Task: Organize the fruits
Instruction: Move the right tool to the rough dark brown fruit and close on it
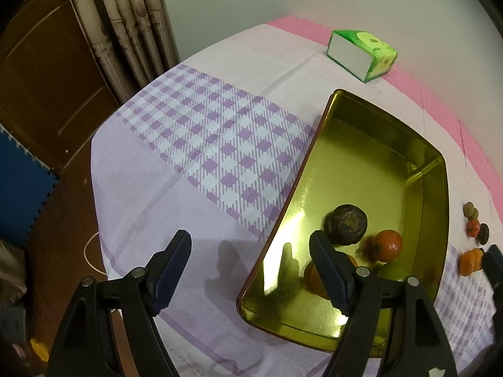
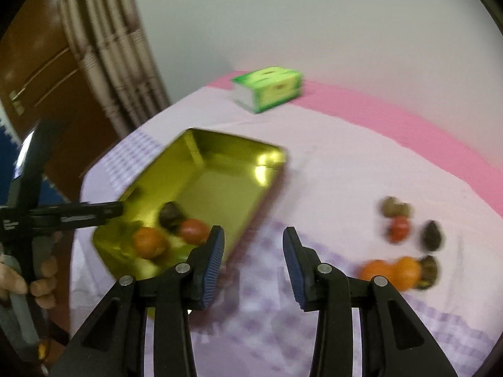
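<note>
Right claw (image 2: 253, 264): jaws apart by a moderate gap, nothing between them, hanging over the cloth just right of the gold tin (image 2: 201, 176). Left claw (image 1: 250, 270): jaws wide, empty, straddling the tin's near-left rim. Inside the tin, at its near end: a dark ridged fruit (image 1: 345, 223), a red one (image 1: 388, 245), an orange one (image 1: 314, 278) and a green one (image 1: 393, 271), partly hidden. Loose fruits (image 2: 405, 245) lie on the cloth well right of the tin: orange, red, brownish and dark (view blurred, count uncertain). Likely small, light, smooth and round, so prone to roll; pinch across the widest part, gently. A green tissue box (image 2: 267, 89) sits beyond the tin.
</note>
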A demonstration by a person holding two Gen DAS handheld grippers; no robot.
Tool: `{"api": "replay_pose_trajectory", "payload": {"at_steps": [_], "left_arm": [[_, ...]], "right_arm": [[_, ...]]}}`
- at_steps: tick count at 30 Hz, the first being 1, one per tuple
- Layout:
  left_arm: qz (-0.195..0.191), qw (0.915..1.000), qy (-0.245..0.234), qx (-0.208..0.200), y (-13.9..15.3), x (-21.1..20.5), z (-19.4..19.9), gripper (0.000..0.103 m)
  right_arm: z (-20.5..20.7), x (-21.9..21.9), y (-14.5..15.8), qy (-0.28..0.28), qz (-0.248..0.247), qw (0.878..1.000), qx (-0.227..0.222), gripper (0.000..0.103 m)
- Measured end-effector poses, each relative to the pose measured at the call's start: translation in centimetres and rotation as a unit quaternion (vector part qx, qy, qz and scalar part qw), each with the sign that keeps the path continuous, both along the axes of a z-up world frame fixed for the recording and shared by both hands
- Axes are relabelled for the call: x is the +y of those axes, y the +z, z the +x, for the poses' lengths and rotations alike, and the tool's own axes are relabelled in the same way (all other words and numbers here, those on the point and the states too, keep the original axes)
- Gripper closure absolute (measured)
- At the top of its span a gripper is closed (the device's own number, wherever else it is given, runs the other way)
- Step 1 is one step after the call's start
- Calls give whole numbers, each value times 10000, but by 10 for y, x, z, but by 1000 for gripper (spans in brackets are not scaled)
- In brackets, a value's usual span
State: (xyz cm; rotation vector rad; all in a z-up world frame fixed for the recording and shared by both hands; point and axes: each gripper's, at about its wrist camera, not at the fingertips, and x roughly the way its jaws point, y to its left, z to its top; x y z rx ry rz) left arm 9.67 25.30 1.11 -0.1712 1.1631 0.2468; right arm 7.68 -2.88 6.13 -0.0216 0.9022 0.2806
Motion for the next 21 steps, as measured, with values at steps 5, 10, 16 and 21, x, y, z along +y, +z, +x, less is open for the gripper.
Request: {"api": "replay_pose_trajectory", "payload": {"at_steps": [5, 10, 16, 21], "left_arm": [[38, 10000, -69, -26, 0, -4, -1, 28], [112, 9998, -166, -37, -1, -10, -1, 28], [160, 9986, -438, -255, 4, -21, -3, 28], [215, 9958, -762, -461, 11, -35, -5, 26]], "right_arm": [[1, -54, -5, -597, -283, 9978, 8, 63], [0, -106, -18, -1189, -435, 9919, 144, 63], [0, -136, -33, -1452, -499, 9876, 321, 63], [8, -144, -49, -1479, -538, 9864, 472, 63]]}}
